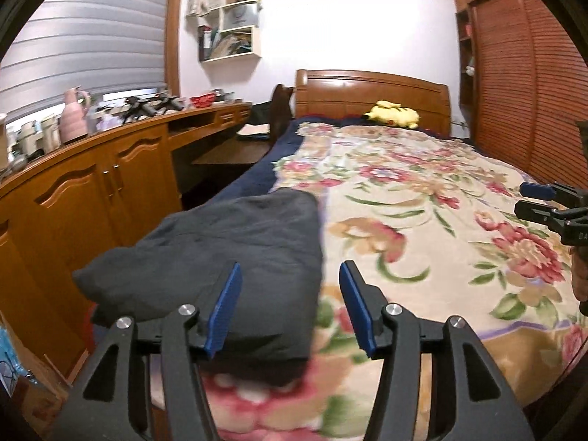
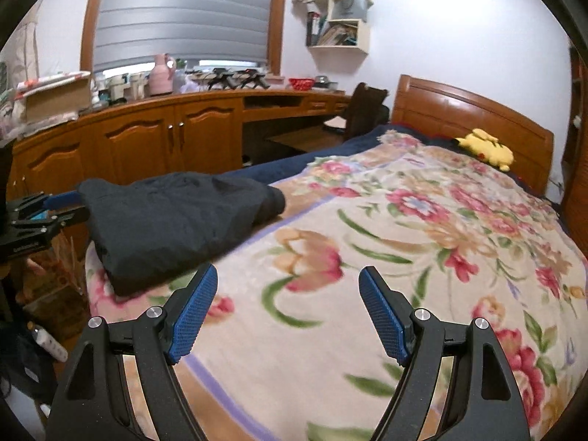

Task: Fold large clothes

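Both my grippers hang wide open and empty: the left [image 1: 290, 308] is nearer, just over the garment [image 1: 235, 257] lying lengthwise along the bed's [image 1: 459, 257] near-left edge.

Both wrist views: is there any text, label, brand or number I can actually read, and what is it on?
"DA": partial white letters, cut off at the frame edge, on the black right hand-held gripper in the left wrist view.
White lettering on the black left hand-held gripper body: too blurred to read.
Items in the white wall shelf: too small to read.
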A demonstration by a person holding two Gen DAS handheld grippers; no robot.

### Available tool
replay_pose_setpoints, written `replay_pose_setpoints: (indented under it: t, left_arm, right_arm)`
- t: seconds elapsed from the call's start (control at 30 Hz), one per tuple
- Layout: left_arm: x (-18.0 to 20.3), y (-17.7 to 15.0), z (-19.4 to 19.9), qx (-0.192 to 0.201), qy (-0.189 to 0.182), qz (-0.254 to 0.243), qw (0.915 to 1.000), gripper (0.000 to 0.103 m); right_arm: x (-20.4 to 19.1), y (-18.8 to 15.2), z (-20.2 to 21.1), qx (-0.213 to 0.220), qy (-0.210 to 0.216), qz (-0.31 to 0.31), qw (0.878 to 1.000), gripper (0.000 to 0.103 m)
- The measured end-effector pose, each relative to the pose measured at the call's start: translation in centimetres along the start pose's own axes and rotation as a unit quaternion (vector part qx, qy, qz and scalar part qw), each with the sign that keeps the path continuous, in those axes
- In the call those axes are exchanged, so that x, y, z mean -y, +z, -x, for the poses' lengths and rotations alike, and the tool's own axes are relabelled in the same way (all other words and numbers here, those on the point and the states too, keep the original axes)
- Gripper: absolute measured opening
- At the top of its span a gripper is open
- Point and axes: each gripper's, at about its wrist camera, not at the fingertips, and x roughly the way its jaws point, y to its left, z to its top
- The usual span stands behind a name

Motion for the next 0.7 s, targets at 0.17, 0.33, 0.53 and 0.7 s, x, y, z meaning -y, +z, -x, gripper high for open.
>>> replay_pose_setpoints:
  t: [0.17, 0.33, 0.53, 0.7]
  left_arm:
    - [4.0, 0.3, -0.6, 0.002, -0.025, -0.006, 0.9997, 0.055]
    - [8.5, 0.2, -1.5, 0.0, -0.05, -0.015, 0.9986, 0.055]
    - [14.7, -0.1, -2.5, -0.008, -0.099, -0.035, 0.9944, 0.055]
    - [19.2, -0.5, -3.2, -0.013, -0.12, -0.046, 0.9917, 0.055]
  right_arm:
    - [2.5, -2.3, 2.3, 0.006, -0.023, -0.016, 1.0, 0.081]
    - [4.9, -5.2, 4.4, 0.008, -0.051, -0.035, 0.998, 0.081]
    - [8.1, -8.7, 6.6, 0.008, -0.086, -0.064, 0.994, 0.081]
    - [10.5, -11.0, 8.1, 0.005, -0.115, -0.081, 0.99, 0.081]
